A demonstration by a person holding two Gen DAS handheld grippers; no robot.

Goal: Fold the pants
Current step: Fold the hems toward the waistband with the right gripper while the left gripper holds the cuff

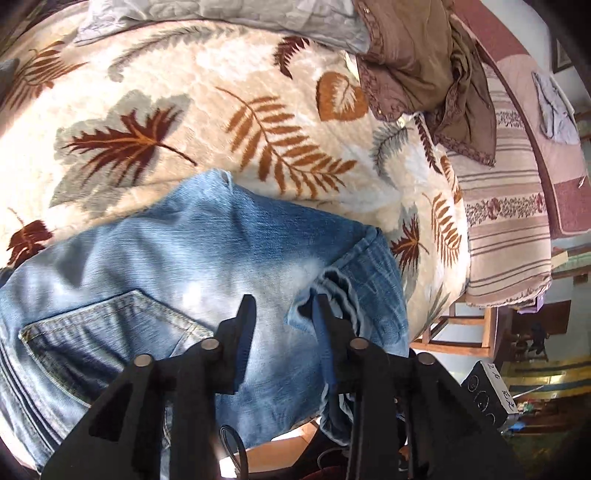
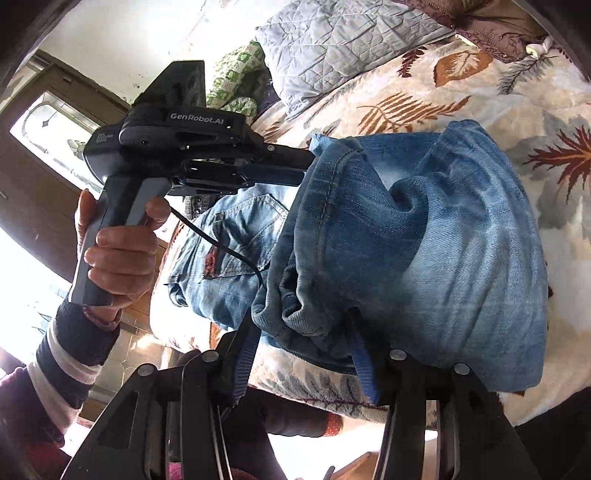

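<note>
Faded blue jeans lie folded on the leaf-patterned blanket, back pocket at lower left. My left gripper is open above the denim, its right finger beside a bunched hem or cuff. In the right wrist view the jeans form a thick folded bundle. My right gripper is open with the bundle's near edge between its fingers. The left gripper also shows there, its tips against the bundle's far edge, held by a hand.
A grey quilted pillow and a brown garment lie at the bed's far end. A striped sheet hangs off the bed's right side. A wooden stool stands below. A door with glass is at left.
</note>
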